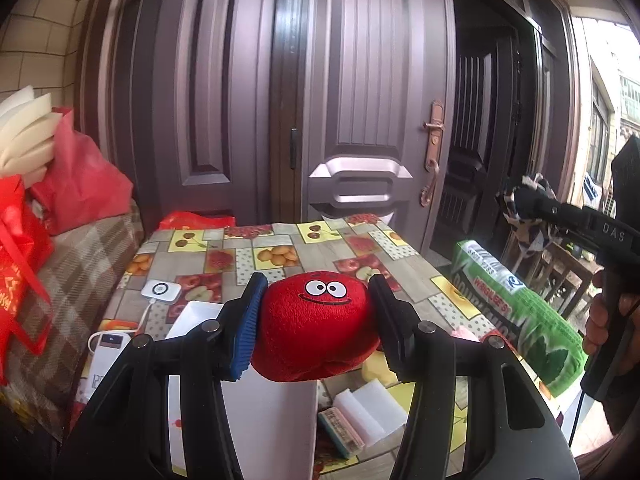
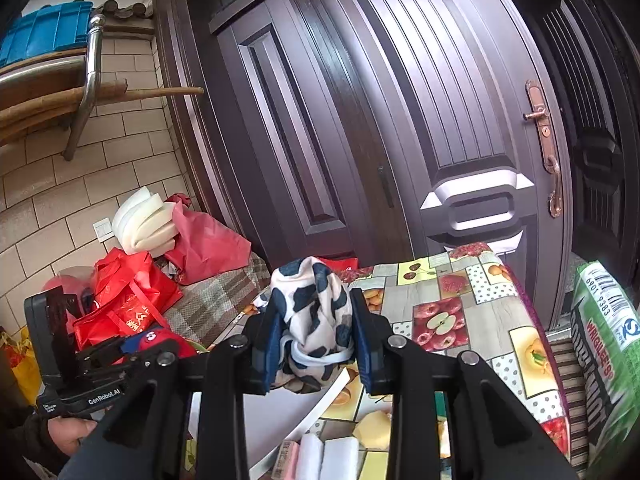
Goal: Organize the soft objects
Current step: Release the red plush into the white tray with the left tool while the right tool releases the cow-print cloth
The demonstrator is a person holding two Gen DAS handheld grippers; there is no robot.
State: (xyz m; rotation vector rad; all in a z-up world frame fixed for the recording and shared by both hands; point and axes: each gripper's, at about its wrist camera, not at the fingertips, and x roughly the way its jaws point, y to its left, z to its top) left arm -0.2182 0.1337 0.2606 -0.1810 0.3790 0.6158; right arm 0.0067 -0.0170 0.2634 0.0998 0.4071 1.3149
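Observation:
My left gripper is shut on a red plush ball with cartoon eyes, held up above the table. In the right wrist view, my right gripper is shut on a bunched white cloth with dark blue patches, also lifted over the table. The left gripper and its red plush show at that view's lower left, with a hand below. The right gripper with the cloth appears at the right of the left wrist view. A white box lies below the plush.
On the fruit-patterned tablecloth lie white foam blocks, a yellow sponge, a pink eraser-like block, a white power bank and a small white device. A green pack stands right. Red bags pile left; a dark door behind.

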